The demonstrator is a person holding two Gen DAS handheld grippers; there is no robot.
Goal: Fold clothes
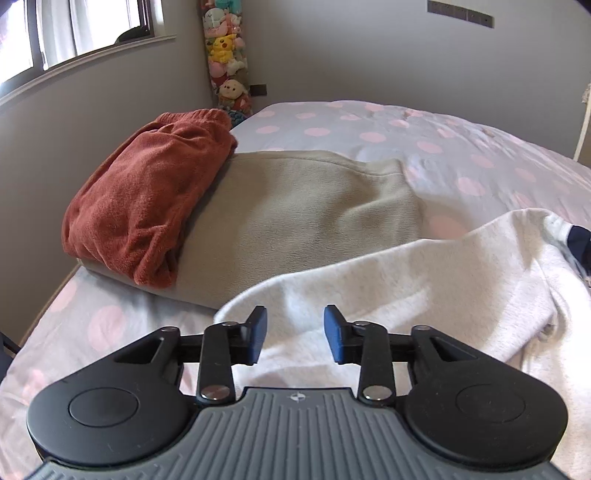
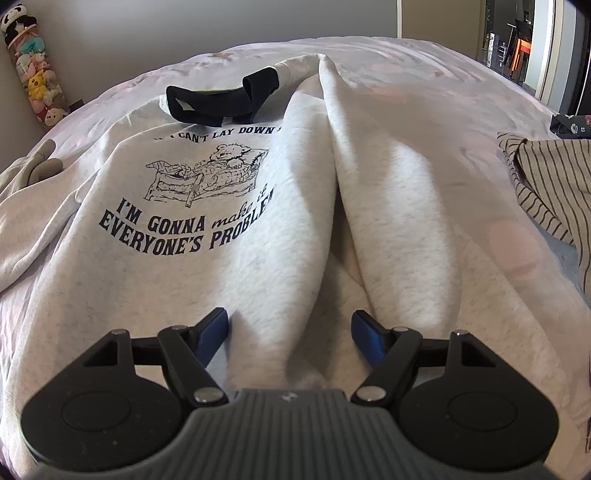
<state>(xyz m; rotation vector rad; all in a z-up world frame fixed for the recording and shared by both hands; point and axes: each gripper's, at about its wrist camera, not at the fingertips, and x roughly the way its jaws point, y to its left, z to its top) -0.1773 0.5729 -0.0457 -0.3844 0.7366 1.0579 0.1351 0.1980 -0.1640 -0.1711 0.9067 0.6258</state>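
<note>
A light grey sweatshirt point(image 2: 207, 258) with dark printed text, a bear drawing and a dark collar point(image 2: 221, 99) lies spread on the bed, its right side folded over in a long ridge point(image 2: 369, 206). My right gripper point(image 2: 290, 325) hovers open just over its lower part, blue pads apart, nothing between them. In the left wrist view the same sweatshirt point(image 1: 406, 280) lies under my left gripper point(image 1: 295, 325), which is open and holds nothing. A folded rust-red garment point(image 1: 147, 206) rests on a folded beige garment point(image 1: 295, 221) beyond it.
The bed has a pale cover with pink dots point(image 1: 443, 147). A striped garment point(image 2: 546, 184) lies at the right edge. A column of plush toys point(image 1: 227, 55) stands in the corner by the wall, under a window point(image 1: 74, 33) at left.
</note>
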